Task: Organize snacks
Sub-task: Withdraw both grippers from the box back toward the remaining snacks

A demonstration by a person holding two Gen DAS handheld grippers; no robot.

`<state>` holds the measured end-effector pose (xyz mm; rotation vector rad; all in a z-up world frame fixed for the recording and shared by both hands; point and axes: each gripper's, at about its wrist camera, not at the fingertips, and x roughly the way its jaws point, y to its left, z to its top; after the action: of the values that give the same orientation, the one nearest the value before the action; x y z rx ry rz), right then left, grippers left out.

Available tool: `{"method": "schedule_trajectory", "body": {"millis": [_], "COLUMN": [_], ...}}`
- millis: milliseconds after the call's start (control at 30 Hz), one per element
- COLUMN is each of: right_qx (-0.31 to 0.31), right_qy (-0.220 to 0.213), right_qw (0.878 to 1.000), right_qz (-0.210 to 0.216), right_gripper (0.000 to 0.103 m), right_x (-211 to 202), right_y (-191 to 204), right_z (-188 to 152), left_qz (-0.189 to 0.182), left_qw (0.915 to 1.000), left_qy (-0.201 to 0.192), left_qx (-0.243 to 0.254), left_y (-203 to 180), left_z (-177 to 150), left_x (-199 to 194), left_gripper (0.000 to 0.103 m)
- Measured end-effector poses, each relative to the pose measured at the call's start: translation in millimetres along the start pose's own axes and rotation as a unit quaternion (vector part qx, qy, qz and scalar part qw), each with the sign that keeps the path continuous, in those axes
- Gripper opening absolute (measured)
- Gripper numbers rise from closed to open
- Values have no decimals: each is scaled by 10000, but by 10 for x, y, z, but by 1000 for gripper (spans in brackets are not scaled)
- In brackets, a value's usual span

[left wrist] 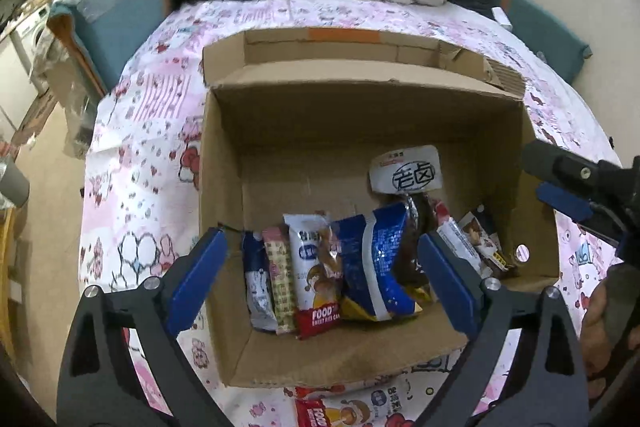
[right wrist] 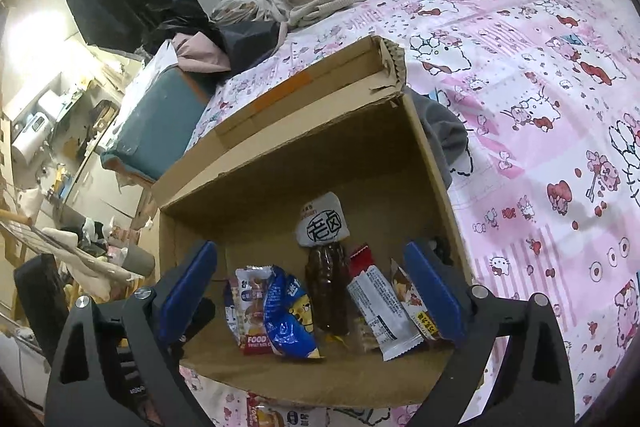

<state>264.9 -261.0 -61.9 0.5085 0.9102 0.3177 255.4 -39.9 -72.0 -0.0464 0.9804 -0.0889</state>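
Left wrist view, left gripper (left wrist: pixel 322 269) spread wide, angled down over cardboard box (left wrist: pixel 360 115)

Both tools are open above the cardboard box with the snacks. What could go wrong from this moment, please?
1. The snacks in the cardboard box stand on edge, leaning on each other. The blue packet could tip and knock its neighbours flat.
2. The open left tool straddles the row; lowering it may crush the red-and-white packet.
3. One more packet lies outside the box on the pink sheet, at the frame's edge, so it may be overlooked.
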Motion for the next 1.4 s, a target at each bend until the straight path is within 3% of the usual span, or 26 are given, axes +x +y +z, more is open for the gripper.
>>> {"method": "schedule_trajectory", "body": {"millis": [533, 800, 1067, 1400], "right_qx": [38, -409, -451, -228], "right_qy": [78, -18, 28, 517], "right_qw": [10000, 9988, 9984, 9980], "right_qz": [-1, -272, -338, -293], "right_gripper": [97, 97, 97, 97], "right_x": [-150, -409, -663, -671], "right_y": [37, 237, 291, 270], "right_z": [-105, -314, -597, -915], "left_qz": [122, 197, 292, 464], "left_qw": [9996, 9991, 9987, 9968], "left_qy": [-78, -142, -66, 231], "left_qx": [-223, -355, -423, -603], "left_y": [107, 260, 404, 545], "left_z": [-112, -194, -405, -598], "left_x": [-289, -527, -735, -824], "left_gripper": [95, 95, 95, 95]}}
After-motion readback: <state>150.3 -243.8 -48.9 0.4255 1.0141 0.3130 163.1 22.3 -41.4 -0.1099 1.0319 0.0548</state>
